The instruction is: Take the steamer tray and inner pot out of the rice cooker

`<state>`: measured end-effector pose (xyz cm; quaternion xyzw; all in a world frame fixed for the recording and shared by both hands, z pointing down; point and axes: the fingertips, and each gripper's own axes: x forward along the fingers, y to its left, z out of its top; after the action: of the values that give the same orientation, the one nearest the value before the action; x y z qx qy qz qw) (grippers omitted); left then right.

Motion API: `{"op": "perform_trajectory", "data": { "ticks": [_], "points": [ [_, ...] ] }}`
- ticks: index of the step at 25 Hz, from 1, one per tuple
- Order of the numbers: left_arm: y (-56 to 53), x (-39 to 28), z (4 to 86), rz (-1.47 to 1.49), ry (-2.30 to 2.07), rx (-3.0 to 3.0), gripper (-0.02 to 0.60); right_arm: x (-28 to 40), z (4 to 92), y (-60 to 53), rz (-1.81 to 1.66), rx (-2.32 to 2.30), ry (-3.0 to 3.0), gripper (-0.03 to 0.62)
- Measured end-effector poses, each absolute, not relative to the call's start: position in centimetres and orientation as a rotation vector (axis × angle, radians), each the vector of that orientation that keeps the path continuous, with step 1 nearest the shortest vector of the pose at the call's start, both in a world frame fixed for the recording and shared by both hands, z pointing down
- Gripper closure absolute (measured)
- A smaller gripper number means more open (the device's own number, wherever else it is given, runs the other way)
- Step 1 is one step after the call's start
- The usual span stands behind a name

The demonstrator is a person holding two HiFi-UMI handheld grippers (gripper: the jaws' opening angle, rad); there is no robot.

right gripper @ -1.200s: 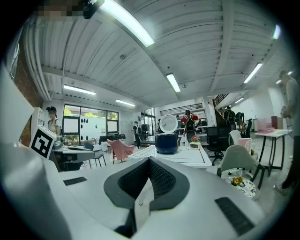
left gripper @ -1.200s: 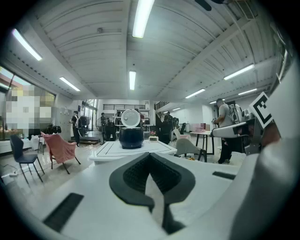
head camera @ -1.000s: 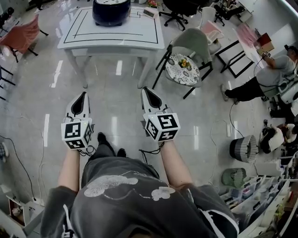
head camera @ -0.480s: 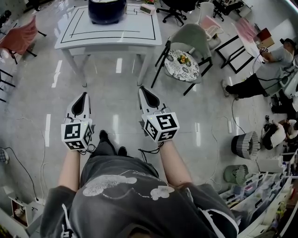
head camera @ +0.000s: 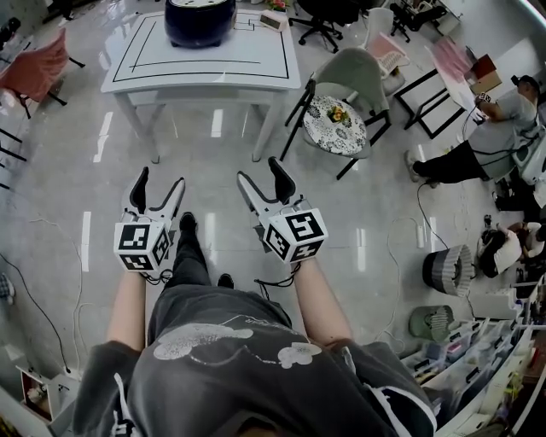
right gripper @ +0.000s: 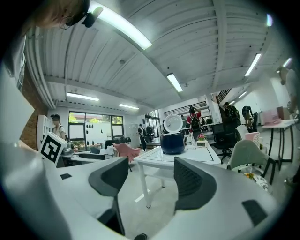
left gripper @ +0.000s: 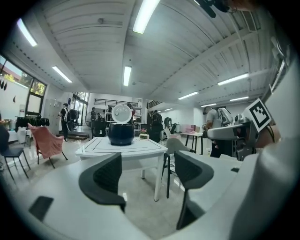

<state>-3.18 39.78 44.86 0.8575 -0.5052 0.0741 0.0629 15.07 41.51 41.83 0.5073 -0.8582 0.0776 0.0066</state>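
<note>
While the person (head camera: 230, 358) is standing well back, the table (head camera: 205, 64) is sitting at top centre, carrying the cooker (head camera: 200, 19), lid (left gripper: 122, 114) up. Inside, unseen, the tray and pot are likely lying: thin, light, slick metal, I'm guessing, best pinched by the rim. Both the left gripper (head camera: 159, 177) and right gripper (head camera: 259, 168) have just been opening, gaping wide, empty.

Right gripper (right gripper: 149, 177) jaws just opening, empty, rice cooker (right gripper: 173, 142) on table (right gripper: 190, 154) beyond

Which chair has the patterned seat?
The pale green chair just right of the white table. Its round seat is black-and-white patterned. The pink chair and the black office chair show no such pattern.
</note>
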Motion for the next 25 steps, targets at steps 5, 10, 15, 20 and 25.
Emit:
{"op": "perform_trajectory", "data": {
  "ticks": [5, 10, 15, 20, 25],
  "points": [
    [35.5, -5.1, 45.5, 0.175, -1.499, 2.55, 0.183, 13.3, 42.4, 37.9, 0.227, 1.576, -2.647, 0.281],
    [28.4, -7.5, 45.0, 0.186, -1.508, 2.555, 0.179, 12.6, 42.6, 31.2, 0.267, 1.625, -2.618, 0.281],
    [20.6, -10.9, 44.3, 0.181, -1.498, 2.556, 0.179, 9.6, 41.9, 23.5, 0.321, 1.657, -2.617, 0.281],
    [13.7, -14.1, 43.2, 0.142, -1.463, 2.58, 0.179, 6.4, 41.5, 16.4, 0.34, 1.686, -2.593, 0.281],
    [9.0, -16.9, 42.9, 0.144, -1.428, 2.593, 0.179, 3.3, 41.8, 12.4, 0.392, 1.698, -2.565, 0.281]
  ]
}}
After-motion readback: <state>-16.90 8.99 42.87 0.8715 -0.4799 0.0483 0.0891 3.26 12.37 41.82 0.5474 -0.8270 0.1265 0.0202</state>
